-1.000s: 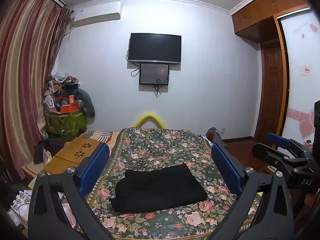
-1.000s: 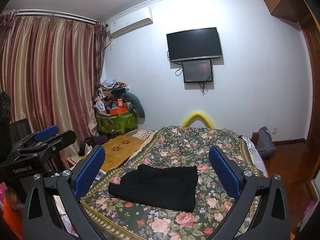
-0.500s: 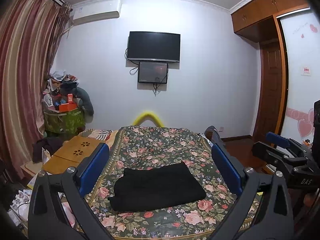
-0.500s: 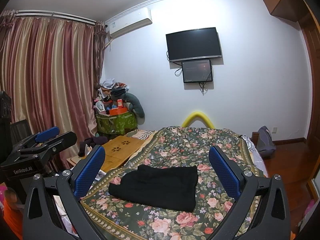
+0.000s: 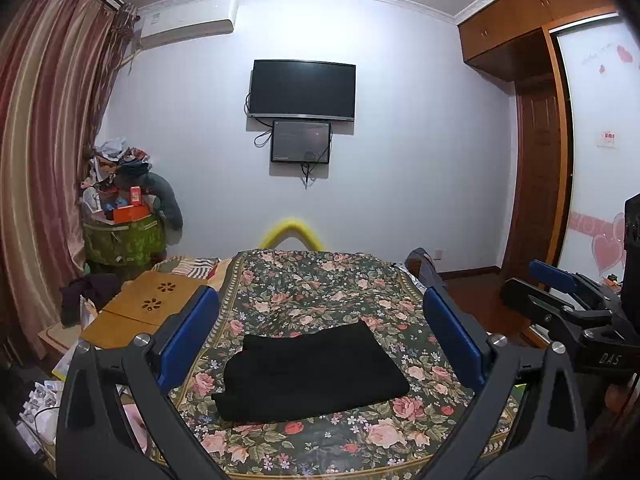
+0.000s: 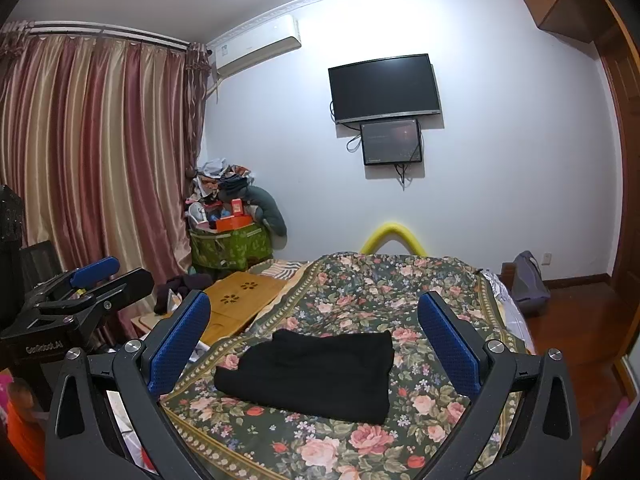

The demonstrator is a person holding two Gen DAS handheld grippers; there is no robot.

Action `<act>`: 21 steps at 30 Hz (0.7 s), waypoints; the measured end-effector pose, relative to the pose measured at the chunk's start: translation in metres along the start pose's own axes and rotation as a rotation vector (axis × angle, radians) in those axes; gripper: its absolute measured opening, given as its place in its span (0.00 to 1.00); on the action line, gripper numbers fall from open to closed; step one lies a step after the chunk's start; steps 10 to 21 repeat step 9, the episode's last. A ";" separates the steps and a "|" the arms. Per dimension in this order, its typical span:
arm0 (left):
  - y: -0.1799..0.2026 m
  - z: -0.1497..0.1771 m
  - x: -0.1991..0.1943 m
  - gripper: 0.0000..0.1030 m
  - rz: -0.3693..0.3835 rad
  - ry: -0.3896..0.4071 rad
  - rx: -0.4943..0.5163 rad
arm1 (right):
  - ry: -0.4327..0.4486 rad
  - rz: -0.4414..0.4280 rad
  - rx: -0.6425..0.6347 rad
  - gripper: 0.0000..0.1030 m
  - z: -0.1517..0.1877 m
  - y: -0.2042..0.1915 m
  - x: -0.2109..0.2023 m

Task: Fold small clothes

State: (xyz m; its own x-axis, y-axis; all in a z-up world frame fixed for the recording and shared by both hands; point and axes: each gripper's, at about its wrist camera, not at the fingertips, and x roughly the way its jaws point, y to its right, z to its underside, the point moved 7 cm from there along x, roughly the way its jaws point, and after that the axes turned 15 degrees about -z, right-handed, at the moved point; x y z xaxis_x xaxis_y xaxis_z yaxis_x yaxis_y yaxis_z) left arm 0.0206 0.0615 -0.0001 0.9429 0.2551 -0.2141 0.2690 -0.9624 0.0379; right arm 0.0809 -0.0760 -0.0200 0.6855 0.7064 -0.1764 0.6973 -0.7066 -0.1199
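A folded black garment (image 5: 312, 372) lies flat on a floral bedspread (image 5: 320, 280), near the front edge of the bed. My left gripper (image 5: 320, 320) hangs open above and in front of it, holding nothing. In the right wrist view the same black garment (image 6: 312, 372) lies between the blue pads of my open right gripper (image 6: 316, 316), which also holds nothing and stays clear of the cloth. The right gripper (image 5: 560, 300) shows at the right edge of the left wrist view, and the left gripper (image 6: 80, 292) at the left edge of the right wrist view.
A low wooden table (image 5: 148, 308) stands left of the bed. Behind it a green bag (image 5: 120, 240) is piled with clutter beside striped curtains (image 6: 92, 152). A TV (image 5: 302, 90) hangs on the far wall. A grey bag (image 6: 528, 280) sits on the wooden floor at right.
Both views have tilted slightly upward, so the garment sits a little lower in the frames. The garment itself has not moved and both grippers stay open.
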 end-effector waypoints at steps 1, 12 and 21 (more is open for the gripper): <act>0.000 0.000 0.000 1.00 0.000 0.001 0.000 | -0.001 0.000 0.001 1.00 0.000 0.000 0.000; -0.001 0.002 0.003 1.00 -0.009 -0.004 -0.011 | -0.011 0.003 0.011 1.00 0.004 0.004 0.006; -0.001 0.002 0.003 1.00 -0.009 -0.004 -0.011 | -0.011 0.003 0.011 1.00 0.004 0.004 0.006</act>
